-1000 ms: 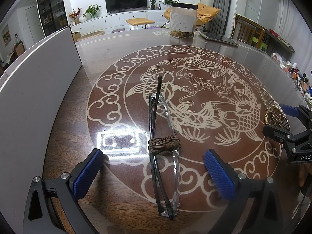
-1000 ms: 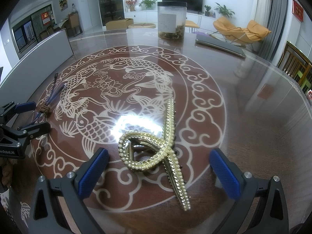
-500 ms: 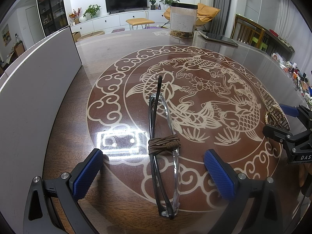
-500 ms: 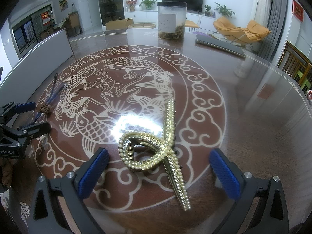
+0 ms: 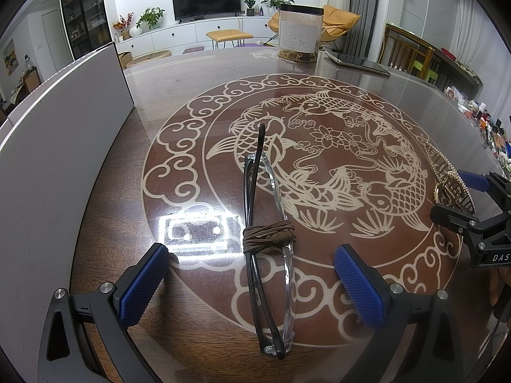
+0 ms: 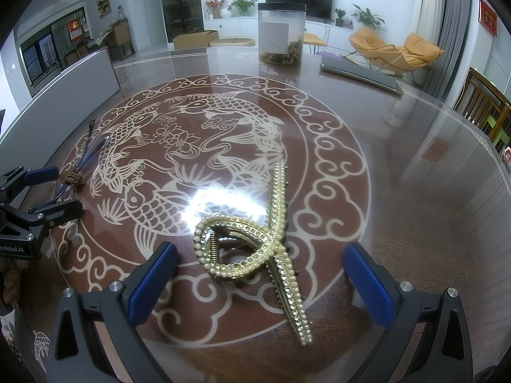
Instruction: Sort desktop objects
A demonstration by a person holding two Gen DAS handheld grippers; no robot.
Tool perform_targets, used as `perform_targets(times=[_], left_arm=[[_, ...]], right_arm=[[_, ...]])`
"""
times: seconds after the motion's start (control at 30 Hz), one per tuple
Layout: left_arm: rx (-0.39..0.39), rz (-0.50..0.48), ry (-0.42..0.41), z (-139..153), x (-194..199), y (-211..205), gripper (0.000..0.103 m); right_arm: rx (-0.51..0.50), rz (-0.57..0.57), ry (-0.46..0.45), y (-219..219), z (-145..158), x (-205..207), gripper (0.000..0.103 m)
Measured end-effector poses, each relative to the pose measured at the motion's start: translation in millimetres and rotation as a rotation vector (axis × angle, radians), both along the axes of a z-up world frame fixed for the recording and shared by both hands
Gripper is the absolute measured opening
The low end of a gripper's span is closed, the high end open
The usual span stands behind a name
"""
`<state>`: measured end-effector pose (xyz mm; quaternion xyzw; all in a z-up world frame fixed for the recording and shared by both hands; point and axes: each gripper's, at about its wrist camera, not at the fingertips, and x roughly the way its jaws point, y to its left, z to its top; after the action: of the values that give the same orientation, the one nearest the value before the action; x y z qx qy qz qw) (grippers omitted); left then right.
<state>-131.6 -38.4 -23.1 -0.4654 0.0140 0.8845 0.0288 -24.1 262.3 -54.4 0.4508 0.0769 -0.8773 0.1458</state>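
Note:
Folded black-and-clear glasses [image 5: 266, 255] lie on the brown table [image 5: 191, 102], with a brown cord bracelet [image 5: 269, 235] wrapped round their middle. My left gripper [image 5: 252, 274] is open, one blue pad on each side of the glasses, touching nothing. A gold pearl hair claw [image 6: 255, 242] lies in the right wrist view between the open fingers of my right gripper [image 6: 260, 276], which touch nothing. The hair claw [image 5: 447, 178] and the right gripper [image 5: 464, 198] also show at the right edge of the left wrist view; the glasses [image 6: 86, 159] and the left gripper [image 6: 56, 190] show at the left of the right wrist view.
A long white box wall [image 5: 64, 121] runs along the table's left side. At the far end stand a clear jar with a black lid [image 6: 281, 33] and a flat dark tablet [image 6: 361, 73]. Small clutter [image 5: 479, 118] lines the right edge.

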Motion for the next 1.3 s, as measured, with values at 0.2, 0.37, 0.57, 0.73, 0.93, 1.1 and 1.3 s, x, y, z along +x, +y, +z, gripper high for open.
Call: perform_targets(times=[0.2,0.37,0.57,0.73,0.93,1.1,1.3], left_arm=[[0.000,0.000,0.000,0.3,0.5,-0.3,0.103],[0.000,-0.001,0.000,0.2,0.3,-0.1,0.103],[-0.001,-0.024,0.052,8.6,8.6,-0.2,0.036],[0.051,0.008,0.040,12.1,21.9,-7.8,0.027],[0.090,0.025,0.023,15.2,47.2,-16.8,0.027],[0.122,0.036,0.015,13.9,58.4,-21.4,0.027],[0.114,0.019,0.020,18.7,68.7,-20.8,0.027]], right_arm=[[0.000,0.000,0.000,0.0,0.1,0.1,0.103],[0.000,0.000,0.000,-0.1,0.0,0.2,0.103],[0.000,0.000,0.000,0.1,0.0,0.4,0.103],[-0.007,0.000,0.000,0.9,0.4,0.6,0.103],[-0.174,-0.059,-0.102,36.0,11.1,-4.2,0.103],[-0.123,-0.011,-0.121,19.8,14.3,-3.4,0.103],[-0.032,0.046,-0.078,-4.3,12.7,-4.2,0.045]])
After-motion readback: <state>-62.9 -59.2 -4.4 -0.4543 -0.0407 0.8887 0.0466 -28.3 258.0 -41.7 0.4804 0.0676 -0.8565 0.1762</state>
